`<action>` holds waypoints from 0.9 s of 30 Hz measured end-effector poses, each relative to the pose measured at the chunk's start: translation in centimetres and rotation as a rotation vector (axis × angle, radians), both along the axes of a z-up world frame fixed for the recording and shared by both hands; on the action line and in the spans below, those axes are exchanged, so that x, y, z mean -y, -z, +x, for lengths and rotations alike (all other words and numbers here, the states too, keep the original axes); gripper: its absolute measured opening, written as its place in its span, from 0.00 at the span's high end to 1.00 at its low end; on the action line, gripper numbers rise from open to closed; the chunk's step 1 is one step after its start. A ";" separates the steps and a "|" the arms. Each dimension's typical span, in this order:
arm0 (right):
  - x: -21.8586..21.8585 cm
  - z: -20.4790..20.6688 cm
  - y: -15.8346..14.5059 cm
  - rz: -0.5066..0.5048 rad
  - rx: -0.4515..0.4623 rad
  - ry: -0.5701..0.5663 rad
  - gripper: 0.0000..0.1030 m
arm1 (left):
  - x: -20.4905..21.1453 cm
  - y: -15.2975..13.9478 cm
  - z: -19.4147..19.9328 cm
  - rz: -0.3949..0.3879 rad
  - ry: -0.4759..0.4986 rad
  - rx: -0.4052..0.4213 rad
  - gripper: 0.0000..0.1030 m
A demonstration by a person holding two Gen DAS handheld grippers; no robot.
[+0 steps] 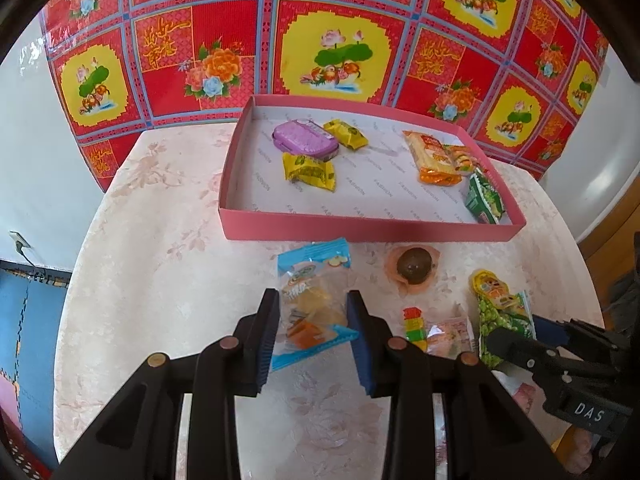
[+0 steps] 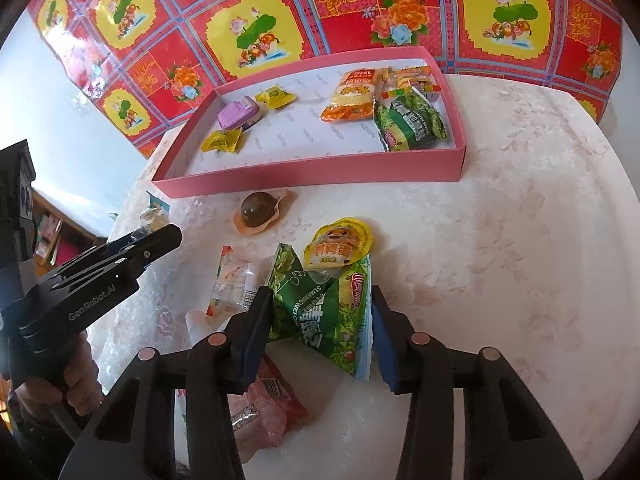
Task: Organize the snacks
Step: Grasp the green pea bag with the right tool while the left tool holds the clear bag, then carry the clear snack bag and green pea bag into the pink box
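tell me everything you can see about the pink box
The pink box is a shallow, lidless rectangular tray, seemingly cardboard, with a white printed lining. It lies flat at the far side of the table, against the red patterned cloth. Inside it lie a purple case, two yellow wrapped sweets, orange packets and a green packet. No gripper touches it.

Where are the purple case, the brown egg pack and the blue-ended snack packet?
purple case point(image 1: 305, 141): left wrist view, middle of its lid.
brown egg pack point(image 2: 259, 207): right wrist view, on the dark dome.
blue-ended snack packet point(image 1: 314, 292): left wrist view, clear middle.
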State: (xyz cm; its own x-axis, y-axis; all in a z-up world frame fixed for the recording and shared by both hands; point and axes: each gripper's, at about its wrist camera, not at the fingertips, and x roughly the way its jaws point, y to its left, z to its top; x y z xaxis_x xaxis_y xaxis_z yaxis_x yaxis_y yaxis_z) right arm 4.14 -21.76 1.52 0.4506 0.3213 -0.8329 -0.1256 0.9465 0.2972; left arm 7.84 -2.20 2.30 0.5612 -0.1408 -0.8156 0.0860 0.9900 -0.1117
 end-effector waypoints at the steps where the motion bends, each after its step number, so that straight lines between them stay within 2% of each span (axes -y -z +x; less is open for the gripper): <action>1: 0.1 -0.1 -0.1 0.004 0.003 0.001 0.55 | 0.0 -0.1 0.0 0.000 0.001 0.003 0.66; 14: 0.8 -0.7 -2.4 0.024 0.060 0.005 0.55 | 0.5 -1.8 -0.5 0.007 0.025 0.036 0.66; 27: 1.2 0.7 -5.9 0.023 0.136 0.010 0.55 | 1.1 -4.8 1.2 0.003 0.051 0.079 0.66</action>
